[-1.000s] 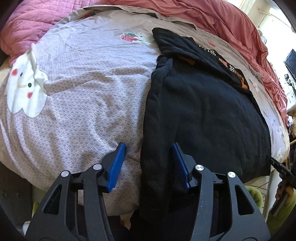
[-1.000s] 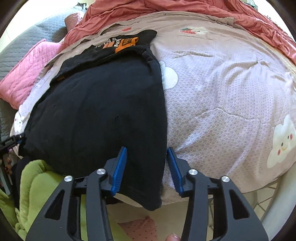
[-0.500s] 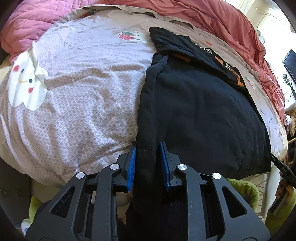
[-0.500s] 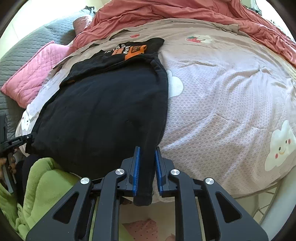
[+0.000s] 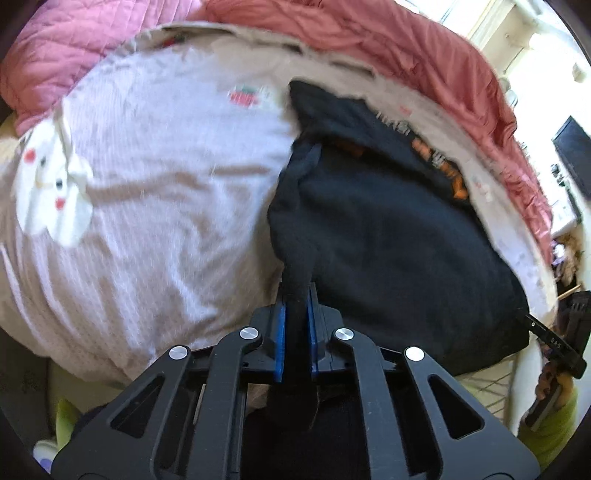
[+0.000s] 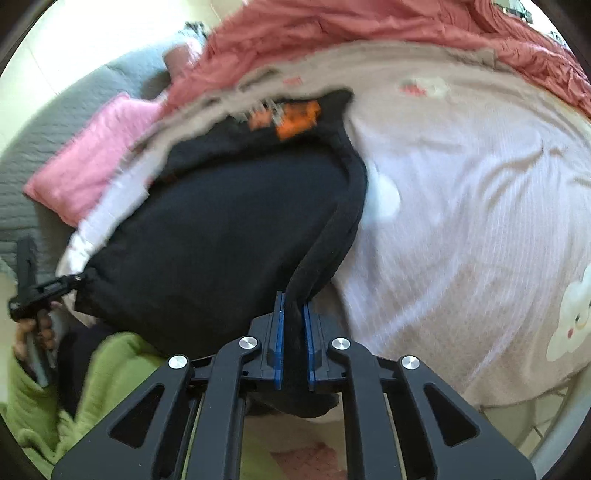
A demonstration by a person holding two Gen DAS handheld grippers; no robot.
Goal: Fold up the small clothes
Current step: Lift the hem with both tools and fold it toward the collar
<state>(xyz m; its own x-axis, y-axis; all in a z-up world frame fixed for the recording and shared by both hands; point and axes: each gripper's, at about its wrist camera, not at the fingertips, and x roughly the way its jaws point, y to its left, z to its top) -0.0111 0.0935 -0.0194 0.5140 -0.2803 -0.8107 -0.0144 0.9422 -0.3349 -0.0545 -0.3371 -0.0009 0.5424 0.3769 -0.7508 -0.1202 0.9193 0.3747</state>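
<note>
A black garment (image 5: pixel 388 240) with orange print at its far end lies on the bed, its near edge hanging over the bed's edge. My left gripper (image 5: pixel 295 295) has its blue pads closing tight on the garment's near left corner, which rises in a taut fold from the sheet. In the right wrist view my right gripper (image 6: pixel 293 299) is likewise closing on the near right corner of the same garment (image 6: pixel 221 229), pads pressing the cloth. Each gripper shows in the other's view, the right one (image 5: pixel 526 317) and the left one (image 6: pixel 79 277) both at the hem.
The bed carries a pale patterned sheet (image 5: pixel 147 203) (image 6: pixel 480 203) with cloud prints. A red quilt (image 5: pixel 369 44) (image 6: pixel 369 26) is bunched along the far side, with a pink pillow (image 6: pixel 96 162) beside it. Green fleece (image 6: pixel 110 369) sits below the bed's near edge.
Both grippers went from open astride the hem to shut on it. Both have since lifted, pulling the garment's near corners up off the sheet.
</note>
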